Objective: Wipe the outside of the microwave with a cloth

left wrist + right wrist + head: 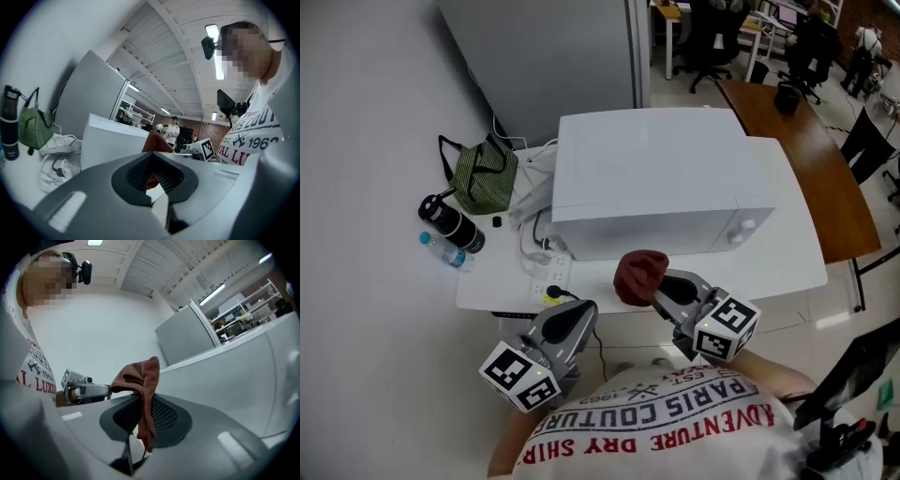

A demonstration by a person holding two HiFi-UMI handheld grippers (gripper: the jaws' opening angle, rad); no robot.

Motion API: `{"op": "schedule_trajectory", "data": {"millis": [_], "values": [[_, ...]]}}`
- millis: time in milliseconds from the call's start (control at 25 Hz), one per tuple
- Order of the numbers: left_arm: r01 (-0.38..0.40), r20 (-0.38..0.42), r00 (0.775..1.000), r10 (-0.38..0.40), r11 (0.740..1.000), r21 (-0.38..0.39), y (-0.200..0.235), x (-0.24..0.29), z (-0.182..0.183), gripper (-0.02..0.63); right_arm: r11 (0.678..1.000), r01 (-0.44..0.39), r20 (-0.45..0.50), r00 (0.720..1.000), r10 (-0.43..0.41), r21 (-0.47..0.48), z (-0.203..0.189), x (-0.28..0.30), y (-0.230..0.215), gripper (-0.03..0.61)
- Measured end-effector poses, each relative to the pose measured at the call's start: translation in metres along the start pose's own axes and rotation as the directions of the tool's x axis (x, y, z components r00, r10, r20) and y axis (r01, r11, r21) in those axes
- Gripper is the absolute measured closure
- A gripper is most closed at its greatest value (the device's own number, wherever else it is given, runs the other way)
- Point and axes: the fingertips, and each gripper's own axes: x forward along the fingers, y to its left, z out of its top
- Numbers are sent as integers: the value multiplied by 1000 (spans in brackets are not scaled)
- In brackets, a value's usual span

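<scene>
Right gripper [664,289] clenched on cloth [638,276]; cloth sits just in front of microwave [656,173], at its lower front edge. Left gripper [579,314] jaws together, empty, further out from microwave front.
</scene>
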Motion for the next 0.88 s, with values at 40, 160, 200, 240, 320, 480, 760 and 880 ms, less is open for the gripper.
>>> {"op": "schedule_trajectory", "data": {"millis": [40,160,200,240,320,480,760,880], "values": [[-19,9,1000,19,1000,-2,7,-11,2,607,1000,-7,-2,1000,7,1,0,14,4,537],[-65,23,998,66,998,-8,25,-44,3,607,998,-4,0,1000,4,-67,0,51,16,537],[-89,29,996,89,996,-11,31,-54,3,607,996,-10,2,1000,11,-90,0,64,19,537],[-115,36,993,116,993,-15,37,-65,4,607,995,-19,2,1000,20,-103,0,77,21,537],[-158,49,986,159,987,-20,47,-83,3,607,993,-27,-2,1000,27,-114,-3,102,22,537],[-204,61,977,205,979,-27,61,-108,4,607,989,-5,0,1000,5,-151,-6,136,19,537],[-236,64,969,237,971,-27,69,-122,8,607,974,79,-26,996,-87,-213,-13,159,1,537],[-226,60,972,227,974,-25,68,-113,8,607,970,114,-34,992,-124,-216,-13,157,-11,537]]}}
